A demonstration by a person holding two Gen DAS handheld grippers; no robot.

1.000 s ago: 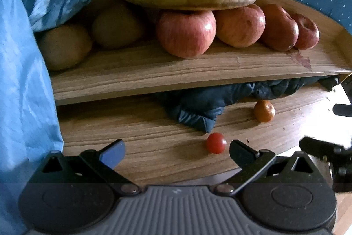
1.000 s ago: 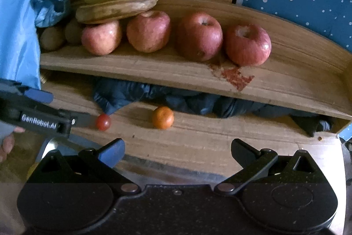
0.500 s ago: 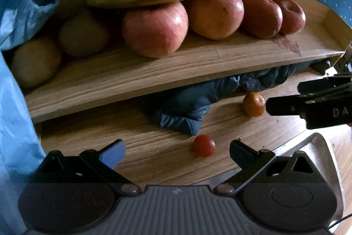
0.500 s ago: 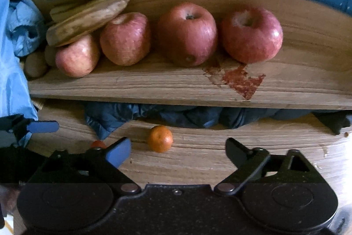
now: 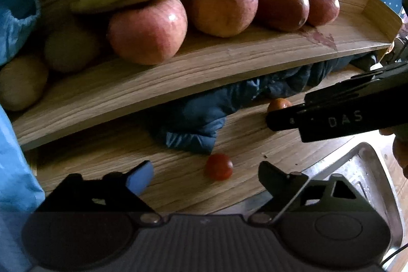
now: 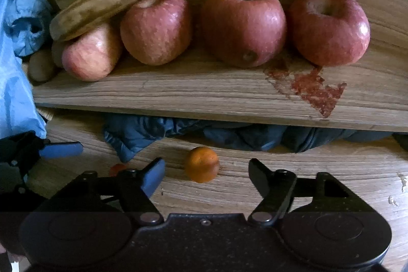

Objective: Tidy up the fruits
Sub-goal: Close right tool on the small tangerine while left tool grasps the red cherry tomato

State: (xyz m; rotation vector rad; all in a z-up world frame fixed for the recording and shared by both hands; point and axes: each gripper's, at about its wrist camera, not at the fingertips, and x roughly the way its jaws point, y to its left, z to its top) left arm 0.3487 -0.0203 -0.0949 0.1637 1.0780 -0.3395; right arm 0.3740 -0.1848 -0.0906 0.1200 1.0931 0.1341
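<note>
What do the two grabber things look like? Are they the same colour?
Nearly. Both are black plastic with two round bumps at the base. The left gripper has a ribbed grey middle, one blue-padded finger and one black finger. The right gripper has a speckled black middle and, seen from the side, white letters "DAS".

White letters "DAS" stand on the black right gripper [image 5: 331, 116] at three o'clock in the left wrist view; nothing else legible.
</note>
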